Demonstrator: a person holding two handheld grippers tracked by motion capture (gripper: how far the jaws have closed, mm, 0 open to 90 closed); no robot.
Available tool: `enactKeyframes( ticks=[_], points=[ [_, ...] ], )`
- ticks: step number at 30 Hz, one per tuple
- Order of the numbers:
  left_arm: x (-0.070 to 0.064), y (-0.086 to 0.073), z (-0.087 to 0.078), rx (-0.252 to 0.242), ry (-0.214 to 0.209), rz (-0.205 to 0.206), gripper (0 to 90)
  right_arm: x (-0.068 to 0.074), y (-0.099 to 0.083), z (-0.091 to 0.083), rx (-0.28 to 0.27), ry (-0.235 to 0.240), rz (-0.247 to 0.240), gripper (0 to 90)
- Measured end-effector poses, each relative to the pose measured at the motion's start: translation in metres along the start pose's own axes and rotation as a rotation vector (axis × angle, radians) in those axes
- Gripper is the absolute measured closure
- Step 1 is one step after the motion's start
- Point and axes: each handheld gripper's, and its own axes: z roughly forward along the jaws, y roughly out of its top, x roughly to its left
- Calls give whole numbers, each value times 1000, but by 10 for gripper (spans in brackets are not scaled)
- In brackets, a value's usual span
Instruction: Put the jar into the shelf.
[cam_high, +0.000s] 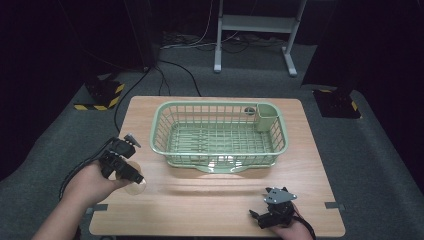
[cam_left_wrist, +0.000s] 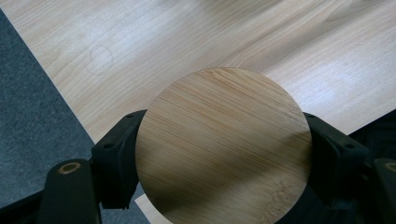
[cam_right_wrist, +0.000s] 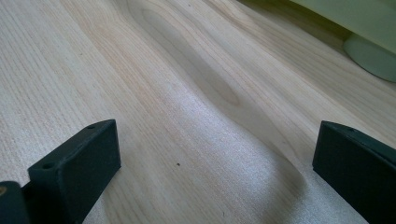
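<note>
**Status: disc gripped and held over the desk, basket not yet loaded**

The desk (cam_high: 210, 200) carries one large item, a pale green wire basket (cam_high: 162, 127), standing at its middle toward the far edge. A small cup compartment (cam_high: 266, 117) is clipped inside the basket's far right corner. No items are visible on the basket's floor.

The left hand-held gripper (cam_high: 131, 176) is positioned over the near left part of the desk, well apart from the basket. Its jaws are closed against opposite edges of a round bamboo disc (cam_left_wrist: 223, 147), which is held flat-on to the left gripper view with the desk surface behind it.

The right hand-held gripper (cam_high: 265, 220) sits low at the near right edge of the desk. Its jaws stand wide apart with nothing between them.

Assessment: the pick-up appears complete. If the basket is the destination, the transfer across the desk and the release remain outstanding.
</note>
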Motion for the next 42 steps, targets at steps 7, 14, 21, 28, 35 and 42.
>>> enactKeyframes(
  ticks=[7,14,21,28,35,42],
  points=[
    [1,13,-10,7,11,-4,241,0,0,0,-2,1,0,4],
    [2,22,-19,-5,14,-7,241,0,0,0,-4,3,0,4],
    [0,31,-33,-20,18,-4,241,0,0,0,-5,3,-1,5],
    [0,39,-47,-29,25,1,241,0,0,-1,-6,3,0,5],
    [-3,51,-65,-71,29,0,241,0,0,-1,-5,3,-1,4],
    [-12,65,-75,-87,28,19,241,0,0,-1,-4,4,0,4]
  ],
)
